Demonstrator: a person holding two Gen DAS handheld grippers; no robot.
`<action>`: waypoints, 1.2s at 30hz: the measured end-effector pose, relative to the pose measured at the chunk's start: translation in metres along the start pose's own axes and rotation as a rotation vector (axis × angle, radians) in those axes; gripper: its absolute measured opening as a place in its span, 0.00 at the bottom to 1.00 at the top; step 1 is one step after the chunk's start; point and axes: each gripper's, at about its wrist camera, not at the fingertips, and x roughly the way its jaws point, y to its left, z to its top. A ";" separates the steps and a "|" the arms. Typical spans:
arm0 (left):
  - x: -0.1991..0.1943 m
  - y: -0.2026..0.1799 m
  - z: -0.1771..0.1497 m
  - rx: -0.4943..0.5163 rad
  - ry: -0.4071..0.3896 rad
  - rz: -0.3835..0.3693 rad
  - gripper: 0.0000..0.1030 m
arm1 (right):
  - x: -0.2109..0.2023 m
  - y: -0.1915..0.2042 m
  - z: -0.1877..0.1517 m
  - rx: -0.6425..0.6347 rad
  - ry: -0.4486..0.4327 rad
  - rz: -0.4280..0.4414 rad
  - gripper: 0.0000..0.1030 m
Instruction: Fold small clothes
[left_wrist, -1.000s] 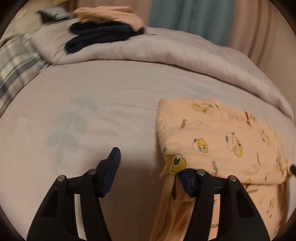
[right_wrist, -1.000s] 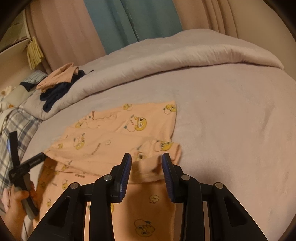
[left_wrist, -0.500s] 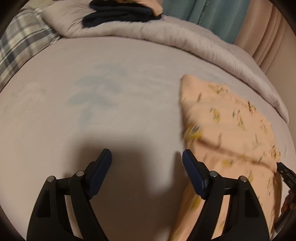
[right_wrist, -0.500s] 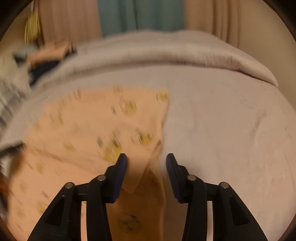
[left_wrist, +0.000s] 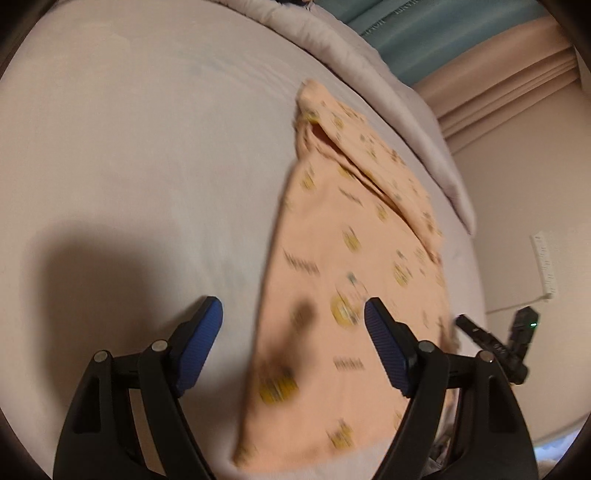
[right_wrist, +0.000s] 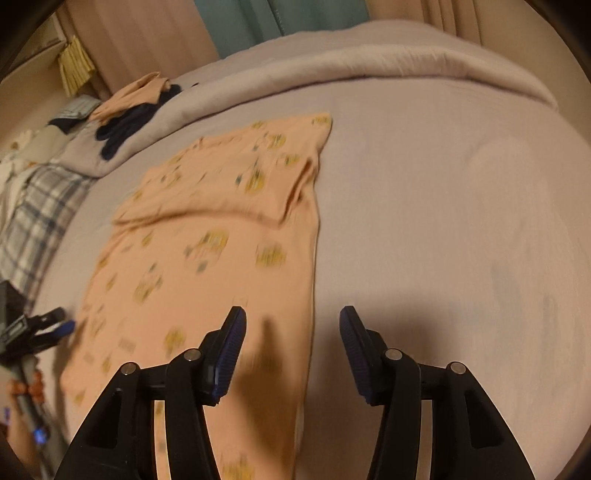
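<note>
The peach cartoon-print garment (right_wrist: 207, 266) lies flat on the bed (right_wrist: 443, 206), its far end already folded over, ahead of both pairs of fingers. The left gripper (left_wrist: 293, 319) gapes wide and empty; the right gripper (right_wrist: 290, 332), jaws just opening, holds nothing. For a tidy fold, I'd pinch the near corners together; the printed lettering is too blurred to read.
</note>
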 end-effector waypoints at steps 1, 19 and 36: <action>0.000 0.001 -0.006 -0.009 0.014 -0.022 0.77 | -0.005 -0.005 -0.009 0.024 0.015 0.029 0.51; 0.001 0.019 -0.025 -0.117 0.200 -0.313 0.76 | 0.006 -0.027 -0.053 0.204 0.240 0.435 0.51; 0.025 -0.008 -0.011 -0.019 0.211 -0.292 0.73 | 0.018 -0.019 -0.041 0.163 0.219 0.492 0.51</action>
